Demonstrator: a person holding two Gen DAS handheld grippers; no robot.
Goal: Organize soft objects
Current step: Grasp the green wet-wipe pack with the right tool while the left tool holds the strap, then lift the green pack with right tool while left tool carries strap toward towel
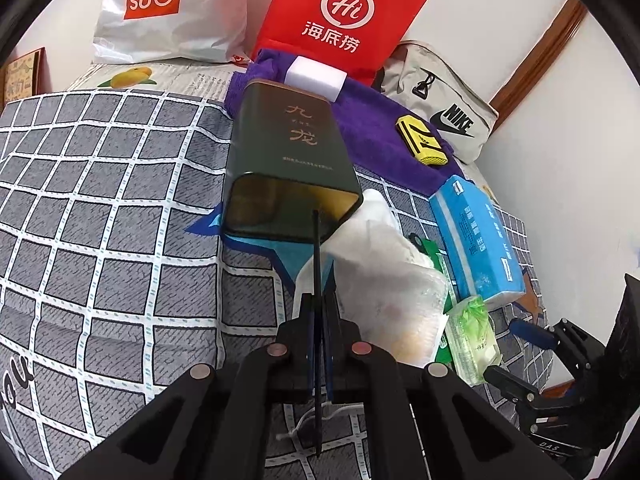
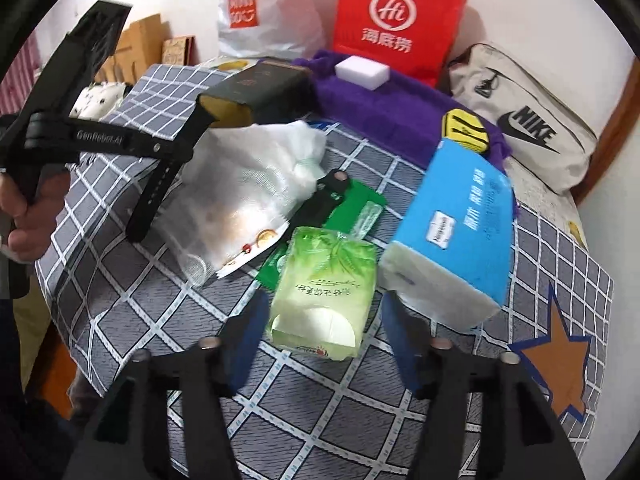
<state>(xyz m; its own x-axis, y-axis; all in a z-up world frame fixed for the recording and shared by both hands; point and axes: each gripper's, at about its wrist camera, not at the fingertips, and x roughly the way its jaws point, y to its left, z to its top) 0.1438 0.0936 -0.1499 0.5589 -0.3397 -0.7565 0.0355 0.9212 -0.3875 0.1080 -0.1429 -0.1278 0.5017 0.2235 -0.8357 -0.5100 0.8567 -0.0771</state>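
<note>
Left tongs [image 1: 320, 312] pressed together, pinching the near rim of the dark tin [image 1: 286, 164], which lies on its side with its open mouth toward them. White bag [image 1: 380, 264] just right of the tin mouth, touching it by the look of it.

Right tongs [image 2: 320, 344] spread, nothing gripped; the green tissue pack [image 2: 324, 292] sits between the fingers, pads apart from it. Green flat packet [image 2: 352, 208] underneath it. Blue tissue brick [image 2: 452, 232] just right, its near end close to the right finger [image 2: 394, 332].

Risks, my read:
- closing now could catch the blue brick's corner along with the green pack, since the two lie so close
- soft pack may buckle or slip under a squeeze
- tin held by a thin rim edge, could pivot or drop if something is pushed in

Surface is a bed [image 1: 100, 200] with a grey checked cover, soft, so things sink and tilt. Behind: purple towel [image 1: 372, 120] carrying a white block [image 1: 316, 76] and yellow pad [image 1: 422, 142]. Minis bag [image 1: 160, 8], red bag [image 1: 344, 12], Nike bag [image 1: 448, 96] against a white wall; wood trim at right.
</note>
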